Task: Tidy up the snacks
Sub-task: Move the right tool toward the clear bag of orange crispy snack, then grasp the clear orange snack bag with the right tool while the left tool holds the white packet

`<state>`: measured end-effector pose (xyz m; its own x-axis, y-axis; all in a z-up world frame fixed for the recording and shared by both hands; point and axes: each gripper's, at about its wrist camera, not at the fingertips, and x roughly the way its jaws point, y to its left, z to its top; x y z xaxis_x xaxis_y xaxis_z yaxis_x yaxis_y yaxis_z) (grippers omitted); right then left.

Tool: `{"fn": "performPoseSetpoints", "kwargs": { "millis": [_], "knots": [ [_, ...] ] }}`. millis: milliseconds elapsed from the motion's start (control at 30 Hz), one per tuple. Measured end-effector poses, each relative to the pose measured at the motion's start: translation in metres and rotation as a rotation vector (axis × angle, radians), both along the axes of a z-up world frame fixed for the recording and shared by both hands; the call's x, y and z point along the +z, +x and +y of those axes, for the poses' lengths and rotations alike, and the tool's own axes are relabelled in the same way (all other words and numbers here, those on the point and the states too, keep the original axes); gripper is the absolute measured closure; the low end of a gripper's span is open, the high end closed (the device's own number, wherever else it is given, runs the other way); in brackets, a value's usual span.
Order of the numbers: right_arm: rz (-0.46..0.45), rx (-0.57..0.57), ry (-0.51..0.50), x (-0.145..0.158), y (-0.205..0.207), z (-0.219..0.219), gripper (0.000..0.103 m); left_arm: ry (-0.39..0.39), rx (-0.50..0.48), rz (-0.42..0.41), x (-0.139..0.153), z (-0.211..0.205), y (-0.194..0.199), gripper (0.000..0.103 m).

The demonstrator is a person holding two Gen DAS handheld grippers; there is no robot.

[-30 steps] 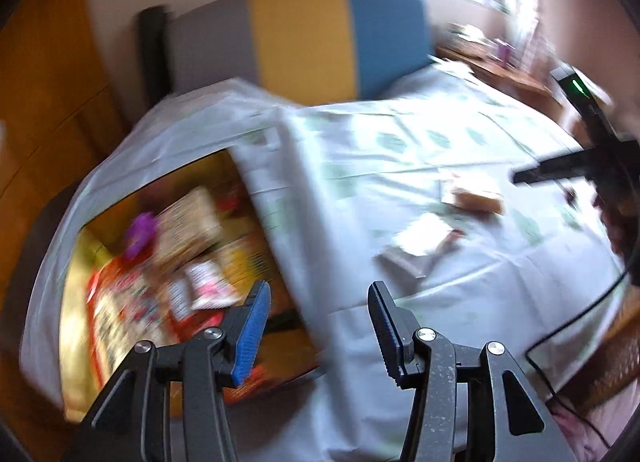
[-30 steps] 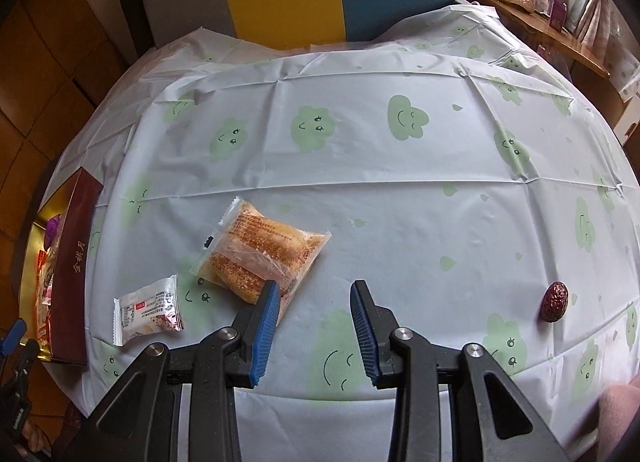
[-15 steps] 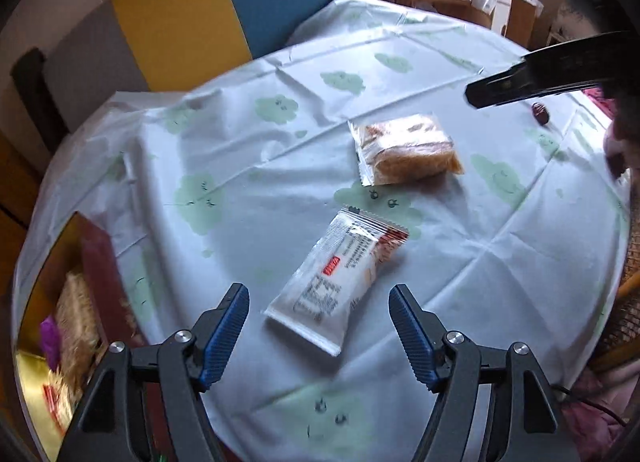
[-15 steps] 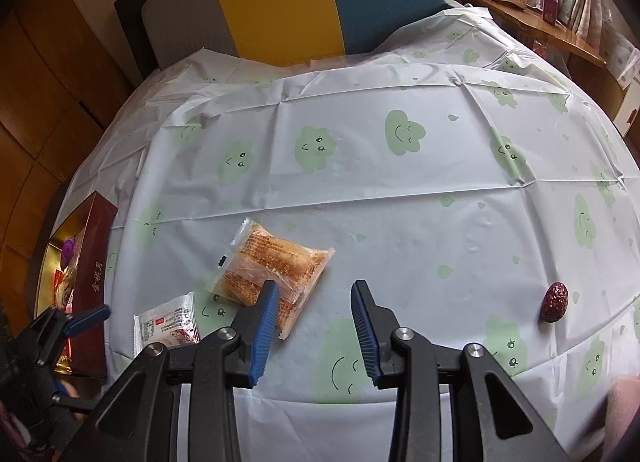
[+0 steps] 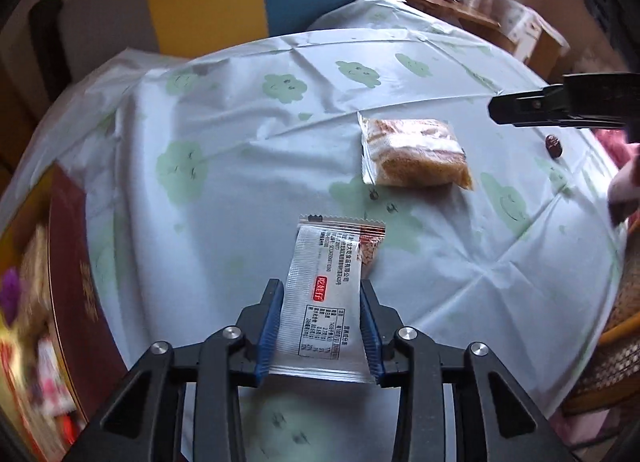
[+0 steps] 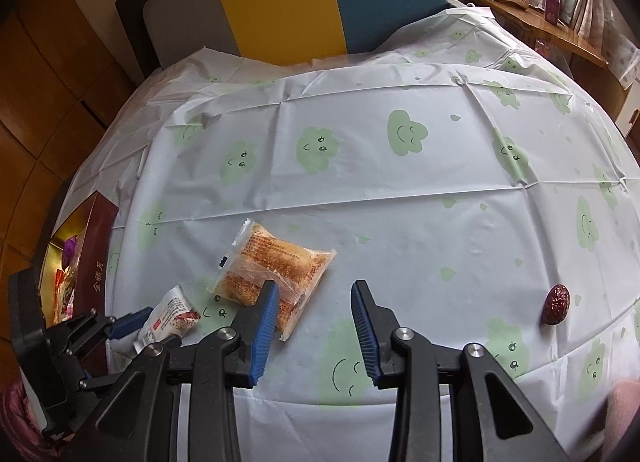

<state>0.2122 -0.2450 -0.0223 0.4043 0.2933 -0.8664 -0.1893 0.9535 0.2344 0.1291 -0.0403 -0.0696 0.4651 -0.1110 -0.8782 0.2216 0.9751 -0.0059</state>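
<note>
My left gripper (image 5: 322, 294) is closed around a white snack packet (image 5: 328, 294) with black print and a red label; both blue pads touch its sides on the tablecloth. The packet also shows in the right wrist view (image 6: 170, 316), with the left gripper (image 6: 132, 322) on it. A clear-wrapped golden pastry (image 5: 416, 155) lies beyond it, also in the right wrist view (image 6: 272, 266). My right gripper (image 6: 314, 306) is open and empty, hovering just right of the pastry. A red date (image 6: 556, 304) lies at the table's right, also in the left wrist view (image 5: 554, 145).
A dark red box (image 5: 76, 286) holding several snacks sits at the table's left edge, also in the right wrist view (image 6: 92, 262). A grey, yellow and blue chair back (image 6: 304, 5) stands behind the table. A wooden shelf (image 6: 532, 17) with clutter is at the far right.
My left gripper swung from the box to the table, came down over the white packet and shut on it. The right gripper has stayed nearly still beside the pastry.
</note>
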Motion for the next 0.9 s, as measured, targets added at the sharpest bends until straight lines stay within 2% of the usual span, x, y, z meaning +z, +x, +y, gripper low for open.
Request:
{"fn": "performPoseSetpoints", "kwargs": {
  "millis": [100, 233, 433, 500, 533, 667, 800, 900],
  "knots": [
    [0.001, 0.005, -0.005, -0.001, 0.0, 0.001, 0.065, -0.005, 0.052, -0.018, -0.001, 0.002, -0.02, 0.066],
    [0.012, 0.028, -0.001, -0.004, -0.001, 0.006, 0.065, 0.001, 0.07, -0.05, -0.004, 0.003, -0.038, 0.065],
    [0.033, 0.204, -0.028, -0.006, -0.011, 0.04, 0.06, -0.03, 0.067, -0.05, -0.006, 0.006, -0.034, 0.065],
    [0.038, 0.312, -0.085, -0.005, -0.013, 0.059, 0.046, -0.037, 0.068, -0.056, -0.006, 0.007, -0.035, 0.065],
    [0.041, 0.369, -0.115, -0.006, -0.012, 0.067, 0.043, -0.04, 0.068, -0.059, -0.006, 0.007, -0.035, 0.065],
    [0.059, 0.513, -0.271, -0.015, 0.001, 0.094, 0.041, -0.06, 0.079, -0.061, -0.006, 0.01, -0.036, 0.065],
    [0.085, 0.574, -0.363, -0.026, 0.02, 0.105, 0.038, -0.079, 0.086, -0.06, -0.006, 0.012, -0.035, 0.065],
    [0.127, 0.618, -0.392, -0.037, 0.031, 0.11, 0.036, -0.087, 0.089, -0.06, -0.006, 0.013, -0.035, 0.064]
  ]
}}
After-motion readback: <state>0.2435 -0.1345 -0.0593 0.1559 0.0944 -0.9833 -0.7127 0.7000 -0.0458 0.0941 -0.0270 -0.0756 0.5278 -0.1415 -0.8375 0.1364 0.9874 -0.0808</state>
